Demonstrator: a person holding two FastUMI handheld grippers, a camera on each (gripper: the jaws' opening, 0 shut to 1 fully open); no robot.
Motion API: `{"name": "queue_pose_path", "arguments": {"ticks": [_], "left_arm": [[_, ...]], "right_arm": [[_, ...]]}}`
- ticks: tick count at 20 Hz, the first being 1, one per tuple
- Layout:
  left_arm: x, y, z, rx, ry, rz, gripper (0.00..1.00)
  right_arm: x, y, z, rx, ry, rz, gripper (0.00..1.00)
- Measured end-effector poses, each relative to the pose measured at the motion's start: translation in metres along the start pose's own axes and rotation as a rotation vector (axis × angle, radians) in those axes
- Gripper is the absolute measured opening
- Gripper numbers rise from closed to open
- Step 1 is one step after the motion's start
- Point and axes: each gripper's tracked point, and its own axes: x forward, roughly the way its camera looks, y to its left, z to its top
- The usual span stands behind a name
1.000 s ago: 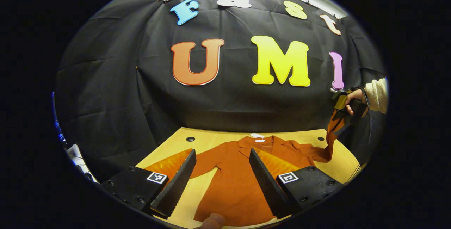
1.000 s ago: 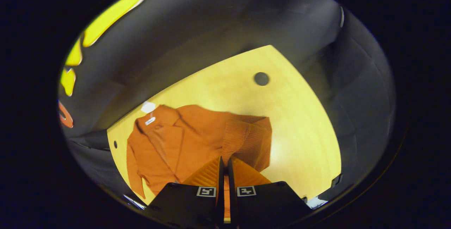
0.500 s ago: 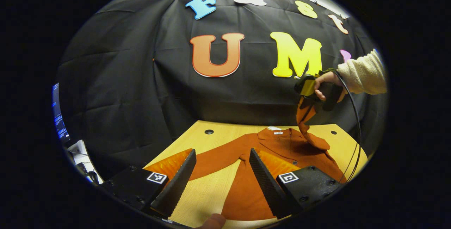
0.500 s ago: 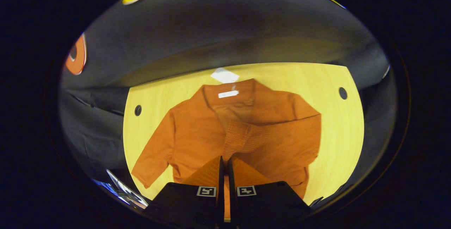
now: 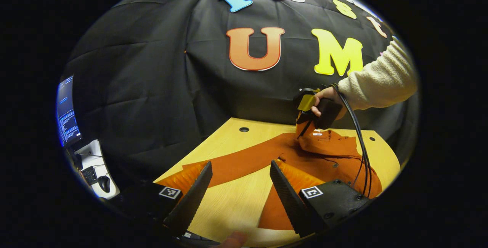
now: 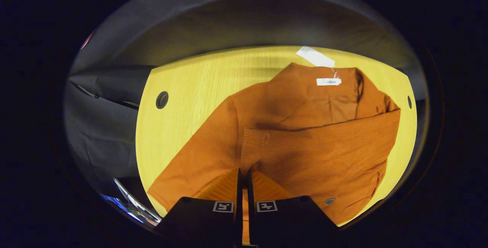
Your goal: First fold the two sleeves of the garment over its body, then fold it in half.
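While the right gripper (image 6: 242,175) clamped one sleeve cuff (image 6: 254,145) over the garment (image 6: 213,141) on the table (image 6: 183,87), we held the left gripper (image 5: 240,171) unclenched; we judged the knit limp and light; pinch the cuffs.

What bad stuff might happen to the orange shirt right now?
1. The right gripper is shut on the sleeve cuff above the garment's body. Let go too soon, the sleeve might land bunched or crooked.
2. The black cable hangs across the garment and may snag or drag the cloth.
3. The other sleeve lies flat and unfolded, with the open left gripper above it, so any tug could pull it askew.
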Motion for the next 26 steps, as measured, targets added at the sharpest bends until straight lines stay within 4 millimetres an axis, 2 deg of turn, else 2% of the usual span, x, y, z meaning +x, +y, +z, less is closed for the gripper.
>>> {"name": "queue_pose_path", "arguments": {"ticks": [2,4,6,10,11,12,13,15,16,17,18,20,21,23,24,26], "left_arm": [[-0.002,0.008,-0.001,-0.014,0.008,0.016,0.99],[-0.003,0.014,-0.008,-0.023,0.025,0.029,0.99],[-0.005,0.018,-0.012,-0.036,0.042,0.041,0.99],[-0.004,0.022,-0.015,-0.044,0.057,0.052,0.99],[-0.003,0.02,-0.016,-0.052,0.063,0.046,0.99],[-0.003,0.018,-0.015,-0.06,0.067,0.042,0.99],[-0.003,0.016,-0.014,-0.063,0.067,0.039,0.99],[-0.001,0.014,-0.011,-0.057,0.063,0.043,0.99],[0.0,0.015,-0.009,-0.052,0.061,0.049,0.99],[0.001,0.018,-0.007,-0.052,0.059,0.058,0.99],[0.004,0.021,-0.005,-0.06,0.059,0.069,0.99],[0.011,0.029,-0.005,-0.085,0.069,0.097,0.98],[0.018,0.035,-0.006,-0.094,0.078,0.111,0.99],[0.032,0.045,-0.005,-0.1,0.1,0.144,0.99],[0.04,0.049,-0.004,-0.101,0.108,0.157,0.99],[0.056,0.053,-0.002,-0.102,0.121,0.168,0.99]], "right_arm": [[0.014,0.004,0.0,0.003,0.005,-0.013,0.07],[0.022,0.009,0.001,-0.006,0.0,-0.003,0.16],[0.023,0.014,0.001,-0.021,-0.001,0.008,0.17],[0.007,0.016,0.005,-0.033,-0.03,0.018,0.41],[0.002,0.015,0.006,-0.035,-0.035,0.02,0.4],[-0.002,0.014,0.007,-0.034,-0.041,0.023,0.46],[-0.009,0.01,0.009,-0.027,-0.05,0.022,0.48],[-0.023,0.008,0.014,-0.008,-0.069,0.046,0.62],[-0.032,0.004,0.018,-0.002,-0.082,0.056,0.62],[-0.042,-0.001,0.02,0.002,-0.095,0.062,0.66],[-0.053,-0.007,0.023,0.007,-0.111,0.07,0.78],[-0.076,-0.02,0.025,0.021,-0.135,0.095,0.87],[-0.088,-0.028,0.025,0.022,-0.144,0.109,0.96],[-0.112,-0.048,0.021,0.018,-0.164,0.136,0.97],[-0.124,-0.061,0.018,0.021,-0.176,0.145,0.94],[-0.141,-0.087,0.007,0.023,-0.195,0.161,0.96]]}}
